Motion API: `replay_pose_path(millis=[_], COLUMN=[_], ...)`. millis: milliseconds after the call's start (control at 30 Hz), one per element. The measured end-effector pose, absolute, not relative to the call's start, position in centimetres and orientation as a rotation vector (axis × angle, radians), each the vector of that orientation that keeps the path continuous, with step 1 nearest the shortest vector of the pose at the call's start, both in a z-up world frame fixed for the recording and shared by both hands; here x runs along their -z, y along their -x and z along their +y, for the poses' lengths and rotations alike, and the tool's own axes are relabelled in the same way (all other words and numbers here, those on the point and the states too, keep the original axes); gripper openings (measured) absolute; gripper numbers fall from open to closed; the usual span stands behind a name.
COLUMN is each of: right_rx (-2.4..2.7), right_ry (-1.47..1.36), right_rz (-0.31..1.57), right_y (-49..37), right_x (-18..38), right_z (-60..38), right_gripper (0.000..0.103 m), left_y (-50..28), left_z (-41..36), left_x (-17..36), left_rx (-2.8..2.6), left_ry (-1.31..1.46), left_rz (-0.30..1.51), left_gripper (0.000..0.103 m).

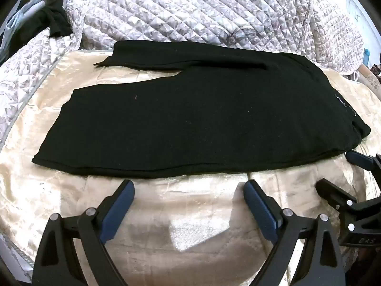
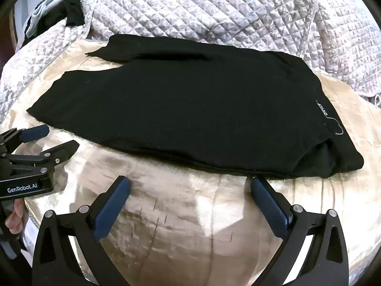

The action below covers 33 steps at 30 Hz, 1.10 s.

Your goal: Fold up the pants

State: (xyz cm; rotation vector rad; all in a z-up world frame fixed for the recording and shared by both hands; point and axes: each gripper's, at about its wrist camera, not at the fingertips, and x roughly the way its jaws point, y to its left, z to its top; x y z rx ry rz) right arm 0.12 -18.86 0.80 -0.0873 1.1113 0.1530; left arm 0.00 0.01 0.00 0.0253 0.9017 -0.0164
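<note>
Black pants lie flat on a cream satin sheet, legs stacked and pointing left, waistband with a small white label at the right. My left gripper hovers open just in front of the pants' near edge, nothing between its blue pads. My right gripper is open too, near the waist end of that edge, with its right fingertip close to the hem. Each gripper shows in the other's view: the right one at the right edge, the left one at the left edge.
A quilted floral bedspread is bunched up behind the pants and along the left side. Dark and pale clothes are piled at the far left corner. A person's hand holds the left gripper's handle.
</note>
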Motion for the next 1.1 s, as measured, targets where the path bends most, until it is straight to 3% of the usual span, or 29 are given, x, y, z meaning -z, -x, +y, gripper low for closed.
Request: replay_pose_path(millis=[1100], right_rx=[-0.150], right_ry=[0.094], right_rz=[1.109], right_y=[-0.18], right_x=[-0.69], right_z=[-18.84], right_gripper=[0.102], left_y=[-0.09], left_z=[-0.28], left_x=[0.22], left_rx=[0.014], left_ry=[-0.025], left_rz=[0.905], left_gripper=[0.095])
